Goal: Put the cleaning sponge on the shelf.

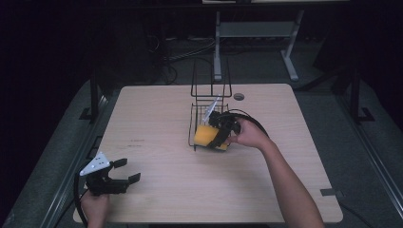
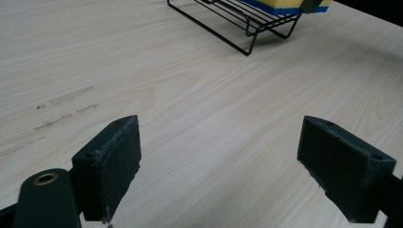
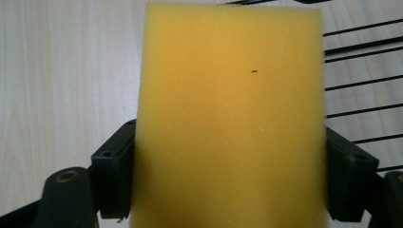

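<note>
Sponge yellow with blue layer; wire rack black; table pale wood grain; claws black

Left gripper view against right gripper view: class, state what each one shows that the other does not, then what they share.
The left gripper view alone shows the open, empty left claw, the wire rack's feet, and the sponge's blue layer. The right gripper view alone shows the right claw shut on the sponge's broad yellow face, with a small dark speck on it. Both share the pale wooden table, black rack wires and yellow sponge.
</note>
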Motion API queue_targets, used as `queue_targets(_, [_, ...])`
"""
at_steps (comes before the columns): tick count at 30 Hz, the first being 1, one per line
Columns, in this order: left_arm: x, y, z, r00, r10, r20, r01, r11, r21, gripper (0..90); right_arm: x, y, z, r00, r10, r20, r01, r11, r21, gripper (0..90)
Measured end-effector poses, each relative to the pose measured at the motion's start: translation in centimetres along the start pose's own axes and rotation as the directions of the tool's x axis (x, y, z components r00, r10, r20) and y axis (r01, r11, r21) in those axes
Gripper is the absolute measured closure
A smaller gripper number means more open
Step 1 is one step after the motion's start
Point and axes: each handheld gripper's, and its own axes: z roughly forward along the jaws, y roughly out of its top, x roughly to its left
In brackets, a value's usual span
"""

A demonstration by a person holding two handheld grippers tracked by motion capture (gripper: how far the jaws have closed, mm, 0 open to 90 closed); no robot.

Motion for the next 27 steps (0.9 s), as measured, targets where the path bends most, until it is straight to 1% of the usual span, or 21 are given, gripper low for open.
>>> queue_targets(2, [0.0, 0.0, 0.0, 1.0, 0.0, 0.0, 0.0, 1.0, -0.001, 14.1, -0.2, 0.3, 0.0, 1.0, -0.006, 0.001, 0.006, 1.0, 0.01, 21.3])
queue_targets(5, [0.0, 0.0, 0.0, 1.0, -0.001, 0.0, 0.001, 1.0, -0.002, 14.1, -0.5, 0.5, -0.1, 0.9999, -0.01, 0.006, 0.01, 1.0, -0.009, 21.4])
queue_targets(6, [0.0, 0.0, 0.0, 1.0, 0.0, 0.001, 0.0, 1.0, -0.002, 14.1, -0.6, 0.4, 0.0, 1.0, -0.001, 0.005, 0.001, 1.0, -0.014, 21.3])
queue_targets(7, [0.0, 0.0, 0.0, 1.0, 0.001, 0.002, -0.001, 1.0, -0.002, 14.1, -0.8, 0.4, 0.0, 1.0, -0.001, 0.005, 0.001, 1.0, -0.016, 21.3])
queue_targets(9, [0.0, 0.0, 0.0, 1.0, 0.0, 0.002, 0.0, 1.0, -0.001, 14.1, -1.1, 0.3, 0.2, 1.0, 0.01, 0.001, -0.009, 1.0, -0.011, 21.4])
queue_targets(10, [-0.1, 0.0, 0.1, 1.0, 0.0, 0.003, 0.0, 1.0, -0.002, 14.1, -1.3, 0.3, 0.3, 1.0, 0.004, 0.0, -0.004, 1.0, 0.001, 21.4])
queue_targets(12, [-0.1, 0.0, 0.1, 1.0, 0.006, 0.003, -0.006, 1.0, 0.005, 14.1, -1.5, 0.4, 0.4, 1.0, 0.008, 0.003, -0.008, 1.0, 0.023, 21.4])
queue_targets(16, [0.0, 0.0, 0.1, 1.0, 0.003, 0.002, -0.003, 1.0, 0.002, 14.1, -2.0, 0.8, 0.6, 1.0, 0.007, 0.002, -0.007, 0.999, 0.036, 21.4])
queue_targets(18, [0.0, 0.0, 0.1, 1.0, -0.001, 0.001, 0.001, 1.0, -0.001, 14.0, -2.3, 0.9, 0.7, 0.9999, 0.013, -0.005, -0.013, 0.999, 0.03, 21.4])
queue_targets(23, [0.0, 0.0, 0.1, 1.0, 0.001, 0.004, -0.001, 1.0, 0.0, 14.1, -3.2, 0.6, 1.3, 0.9994, 0.03, 0.015, -0.031, 0.999, 0.02, 21.4])
queue_targets(24, [0.0, 0.0, 0.1, 1.0, 0.0, 0.003, 0.0, 1.0, 0.0, 14.1, -3.3, 0.6, 1.3, 0.9995, 0.028, 0.013, -0.028, 0.999, 0.02, 21.4])
queue_targets(25, [0.0, 0.0, 0.1, 1.0, 0.0, 0.003, 0.0, 1.0, -0.001, 14.1, -3.4, 0.5, 1.2, 0.9996, 0.022, 0.02, -0.022, 1.0, 0.013, 21.4])
queue_targets(27, [0.0, 0.0, 0.1, 1.0, 0.0, 0.002, 0.0, 1.0, -0.001, 14.1, -3.6, 0.4, 1.2, 0.9993, 0.035, 0.017, -0.035, 0.999, 0.003, 21.4])
